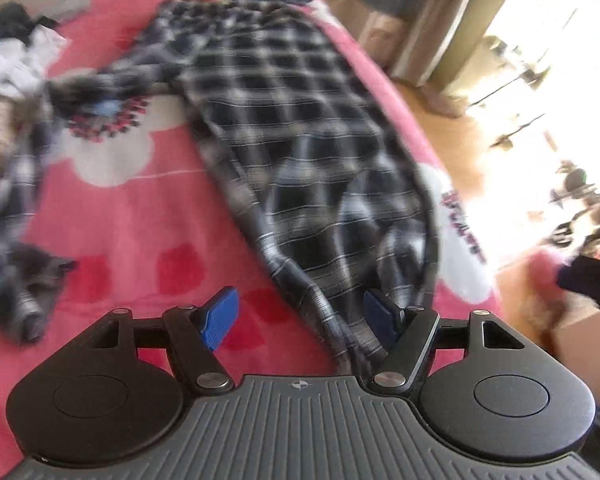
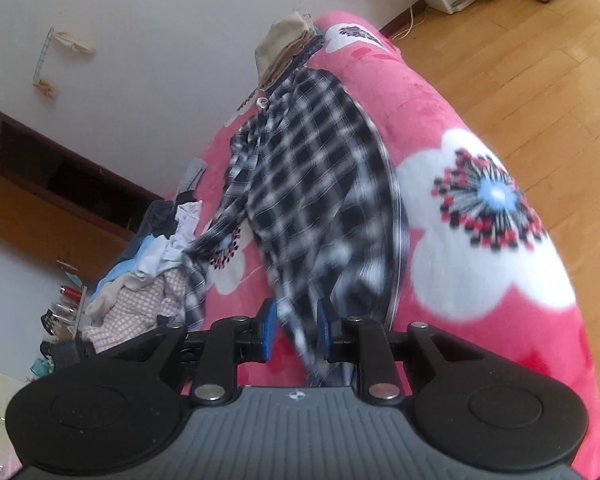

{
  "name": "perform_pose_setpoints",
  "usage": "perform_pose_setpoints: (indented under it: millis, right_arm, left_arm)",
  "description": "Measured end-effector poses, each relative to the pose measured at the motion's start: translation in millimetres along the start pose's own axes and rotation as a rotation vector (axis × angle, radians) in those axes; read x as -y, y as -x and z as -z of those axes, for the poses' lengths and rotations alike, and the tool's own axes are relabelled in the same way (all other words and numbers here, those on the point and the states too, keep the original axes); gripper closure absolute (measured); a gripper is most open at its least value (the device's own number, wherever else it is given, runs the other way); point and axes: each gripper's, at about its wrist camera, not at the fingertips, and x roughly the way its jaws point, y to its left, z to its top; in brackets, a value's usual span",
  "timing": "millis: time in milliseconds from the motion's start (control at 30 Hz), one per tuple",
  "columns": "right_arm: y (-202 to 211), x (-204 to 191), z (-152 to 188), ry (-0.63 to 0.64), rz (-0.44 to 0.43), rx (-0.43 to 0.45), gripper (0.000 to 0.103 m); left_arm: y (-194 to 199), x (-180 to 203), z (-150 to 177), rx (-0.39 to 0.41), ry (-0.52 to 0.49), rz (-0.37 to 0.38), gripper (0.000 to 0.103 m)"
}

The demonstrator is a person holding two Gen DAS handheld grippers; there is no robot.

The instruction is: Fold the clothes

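So the plaid shirt (image 1: 284, 120) is spread lengthwise along the right side of the pink flowered blanket (image 1: 148, 224), with one sleeve flopped out to the left. Looks like the fold is only getting started: nothing about it reads as a neat rectangle yet. At the far end sits a small stack of folded clothes (image 2: 288, 52), so some pieces seem done, while a messy heap of unfolded clothes (image 2: 156, 264) waits on the left.

The left gripper (image 1: 300, 316) has its blue pads wide apart; the shirt's near end runs past the right-hand pad but nothing is pinched. The right gripper (image 2: 296, 328) is narrowed around a bunched bit of plaid, though there's a visible gap on one side, so I can't tell if it's really clamped.

Both views are blurry, and the shirt's near hem disappears under the gripper bodies.
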Motion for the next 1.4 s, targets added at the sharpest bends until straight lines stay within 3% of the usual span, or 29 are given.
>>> perform_pose_setpoints:
  millis: [200,267,400,467,567,633,800,967,1100,1167,1300,1400]
  right_arm:
    - [24,-46,29,0.139,-0.003,0.013,0.078]
    - [28,-62,29,0.184,0.001,0.018,0.077]
    - [32,-89,27,0.237,-0.008,0.035,0.072]
    - [31,-94,29,0.235,-0.016,0.037,0.068]
    - [21,-93,33,0.231,-0.007,0.015,0.068]
    - [11,-89,37,0.227,0.016,-0.001,0.068]
    - [-18,-71,53,0.220,0.035,-0.029,0.068]
    - [-61,-52,73,0.208,0.077,-0.093,0.068]
    - [-93,-48,96,0.288,0.186,-0.175,0.068]
    - [-100,-47,106,0.322,0.235,-0.212,0.068]
    - [-96,-37,110,0.226,0.283,-0.253,0.068]
    - [-91,-24,107,0.092,0.304,-0.280,0.065]
  left_arm:
    - [68,13,17,0.092,-0.147,-0.201,0.033]
    - [99,14,24,0.144,-0.168,-0.272,0.028]
    - [146,4,26,0.204,-0.055,-0.251,0.007]
    - [146,-1,27,0.238,-0.032,-0.213,0.005]
    - [121,-2,17,0.247,-0.071,-0.241,0.005]
    - [102,-6,11,0.220,-0.052,-0.190,0.005]
    - [46,-6,4,0.117,-0.158,-0.049,0.005]
    - [-4,-32,22,-0.018,-0.113,0.227,0.006]
    - [-38,-52,41,-0.115,-0.069,0.414,0.009]
    - [-52,-57,49,-0.158,-0.104,0.481,0.012]
    - [-66,-59,58,-0.235,-0.220,0.569,0.019]
    - [-75,-57,61,-0.299,-0.242,0.641,0.022]
